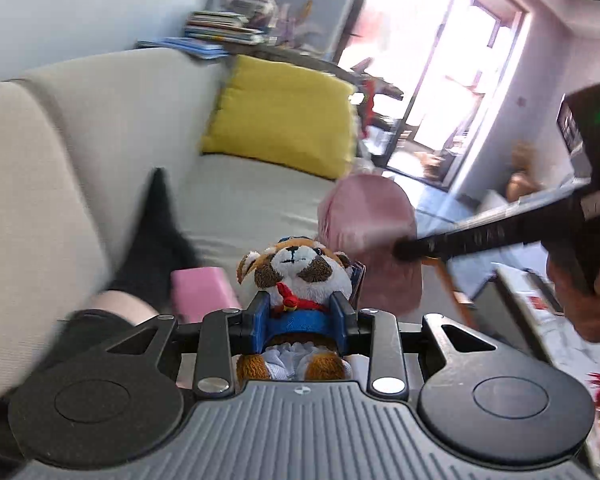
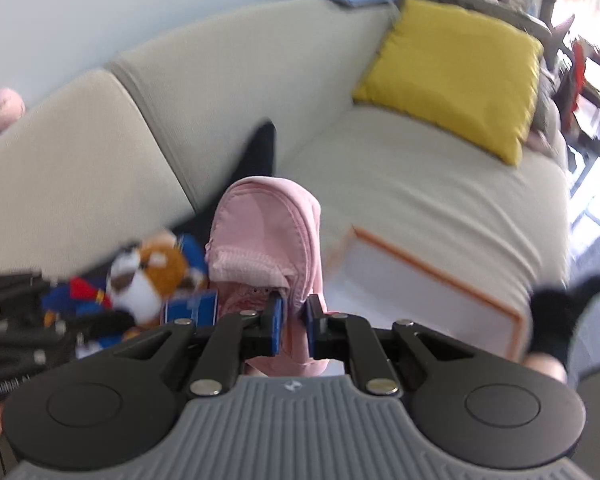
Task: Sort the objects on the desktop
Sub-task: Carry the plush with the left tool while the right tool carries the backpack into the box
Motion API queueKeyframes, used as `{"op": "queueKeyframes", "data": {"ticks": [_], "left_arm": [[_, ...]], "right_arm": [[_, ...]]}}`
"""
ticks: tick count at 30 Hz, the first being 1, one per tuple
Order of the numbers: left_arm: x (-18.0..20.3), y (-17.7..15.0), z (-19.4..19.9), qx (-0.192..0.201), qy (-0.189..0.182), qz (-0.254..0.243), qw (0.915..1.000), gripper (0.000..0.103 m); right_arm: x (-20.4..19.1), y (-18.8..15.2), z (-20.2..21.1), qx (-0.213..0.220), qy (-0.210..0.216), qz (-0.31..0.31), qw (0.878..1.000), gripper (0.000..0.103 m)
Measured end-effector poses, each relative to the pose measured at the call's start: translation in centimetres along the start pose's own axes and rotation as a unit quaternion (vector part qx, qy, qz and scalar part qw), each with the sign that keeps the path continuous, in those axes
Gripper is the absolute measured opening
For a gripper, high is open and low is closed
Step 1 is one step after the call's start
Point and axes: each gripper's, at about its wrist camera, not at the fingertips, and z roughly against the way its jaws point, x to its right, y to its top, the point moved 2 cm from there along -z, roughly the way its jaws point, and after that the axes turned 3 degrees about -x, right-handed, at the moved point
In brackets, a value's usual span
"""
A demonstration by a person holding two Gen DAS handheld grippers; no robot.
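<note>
Big beige sofa (image 2: 400, 184) fills the background, yellow cushion (image 2: 456, 76) leaning on its backrest at the far end. A white board with orange edge (image 2: 420, 292) sits below your right gripper. Your right gripper (image 2: 293, 320) is clamped on the rim of a pink pouch (image 2: 268, 220), held up over the sofa. Your left gripper (image 1: 300, 316) squeezes a plush toy (image 1: 300, 268) round its middle, head upright, just left of the pouch.
</note>
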Motion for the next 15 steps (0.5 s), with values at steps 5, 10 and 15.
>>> {"op": "queueKeyframes", "data": {"ticks": [5,10,15], "left_arm": [[3.1,-0.9,-1.6,-0.009,-0.053,-0.011,0.9985,0.036],[6.5,-2.6,-4.3,-0.039,-0.096,-0.033,0.9940,0.035],[8.7,-5.2,-7.4,-0.090,-0.110,-0.041,0.9890,0.035]], "right_arm": [[2.5,-3.9,1.6,-0.059,-0.038,-0.013,0.997,0.013],[4.9,-7.3,0.7,-0.126,-0.066,-0.032,0.989,0.013],[6.5,-10.3,-1.7,-0.177,-0.052,-0.067,0.981,0.013]]}}
